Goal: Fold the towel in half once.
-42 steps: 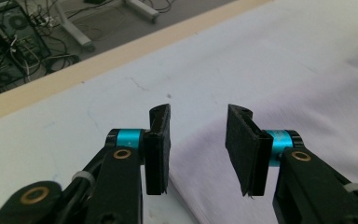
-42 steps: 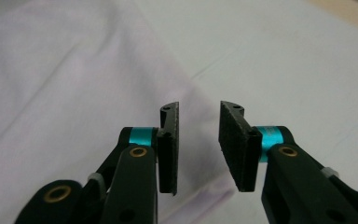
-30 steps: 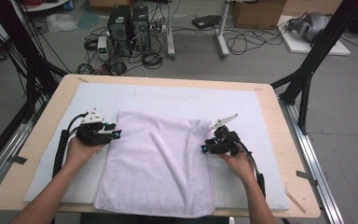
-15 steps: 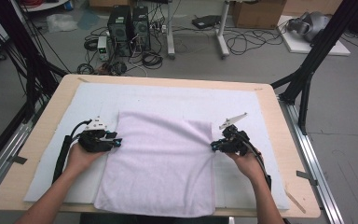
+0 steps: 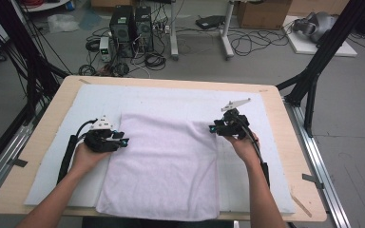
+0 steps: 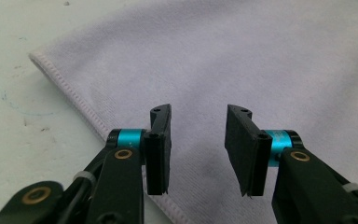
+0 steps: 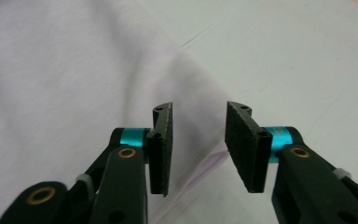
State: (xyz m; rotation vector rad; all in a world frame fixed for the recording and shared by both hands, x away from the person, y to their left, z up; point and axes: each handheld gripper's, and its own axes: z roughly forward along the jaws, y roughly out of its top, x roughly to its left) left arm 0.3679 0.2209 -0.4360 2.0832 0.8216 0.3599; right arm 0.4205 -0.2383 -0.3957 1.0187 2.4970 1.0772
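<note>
The lilac towel [image 5: 164,164] is soft, matt terry cloth with a stitched hem, lying on a matt white mat [image 5: 90,99] faintly marked with pen, over a pale smooth wooden table [image 5: 292,137], while each gripper's black pads [image 6: 161,140] look rough and matt beside glossy teal metal collars [image 6: 131,138].

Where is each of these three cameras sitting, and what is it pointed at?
High view: above the person's side, looking forward and down at the table; both forearms, left gripper, right gripper.
Left gripper view: rides that gripper; open black fingers over the towel edge.
Right gripper view: same, right gripper above the towel's other edge.
All share the towel.
</note>
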